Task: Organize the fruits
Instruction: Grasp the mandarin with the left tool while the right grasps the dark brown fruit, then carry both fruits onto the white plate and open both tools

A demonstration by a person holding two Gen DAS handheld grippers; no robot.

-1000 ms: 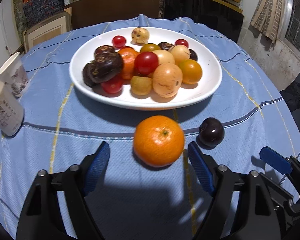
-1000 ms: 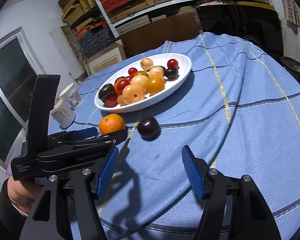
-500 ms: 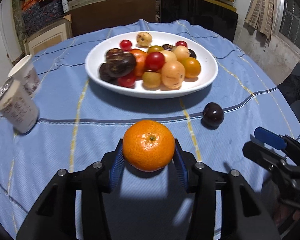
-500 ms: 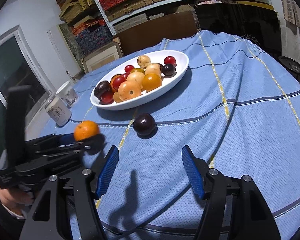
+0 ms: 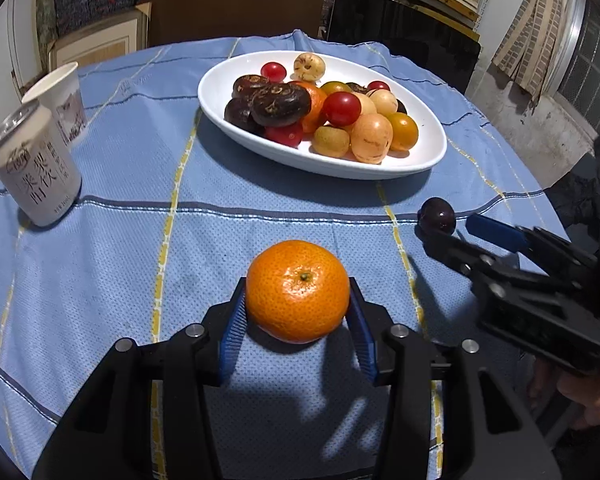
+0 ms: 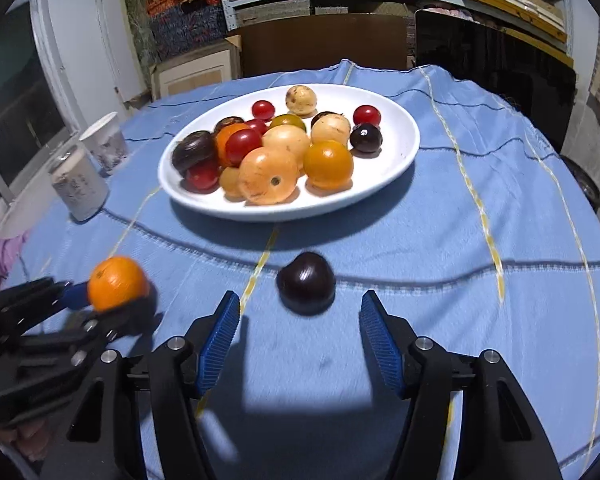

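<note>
My left gripper is shut on an orange tangerine and holds it above the blue tablecloth; it also shows in the right wrist view. My right gripper is open, with a dark plum lying on the cloth just ahead of its fingertips. The plum also shows in the left wrist view, at the tip of the right gripper. A white oval plate beyond holds several mixed fruits; it also shows in the right wrist view.
A drink can and a paper cup stand at the left of the round table; both show in the right wrist view, can and cup. Shelves, boxes and a dark chair lie behind the table.
My left gripper closed on the tangerine and lifted it back and up. My right gripper swung in toward the plum, which now lies just ahead of its open jaws.
</note>
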